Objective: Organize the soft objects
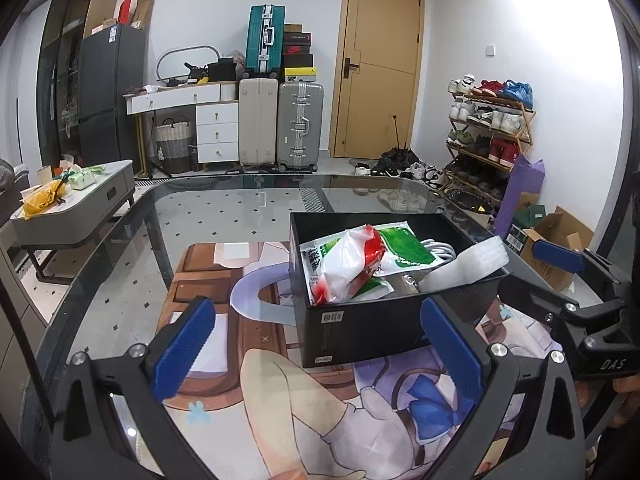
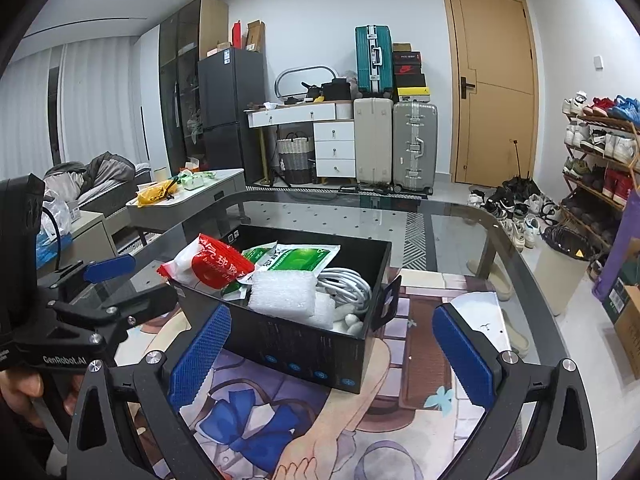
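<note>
A black open-top box (image 1: 360,328) stands on a printed mat (image 1: 280,400) on the glass table. Inside lie a red-and-white bag (image 1: 352,264), a green-and-white packet (image 1: 404,248), a coiled white cable (image 1: 442,249) and a white foam piece (image 1: 464,268). My left gripper (image 1: 320,344) is open and empty just in front of the box. My right gripper (image 2: 332,356) is open and empty too, at the box (image 2: 312,344) from the other side, close to the foam (image 2: 284,292). Each view shows the other gripper beside the box: the right one (image 1: 524,272) and the left one (image 2: 144,282).
The glass table's (image 2: 460,232) far half lies beyond the box. A grey side table (image 1: 80,204) with clutter stands to the left. Suitcases (image 1: 280,124), a door, a shoe rack (image 1: 488,136), a bin (image 2: 568,268) and cardboard boxes (image 1: 556,248) ring the room.
</note>
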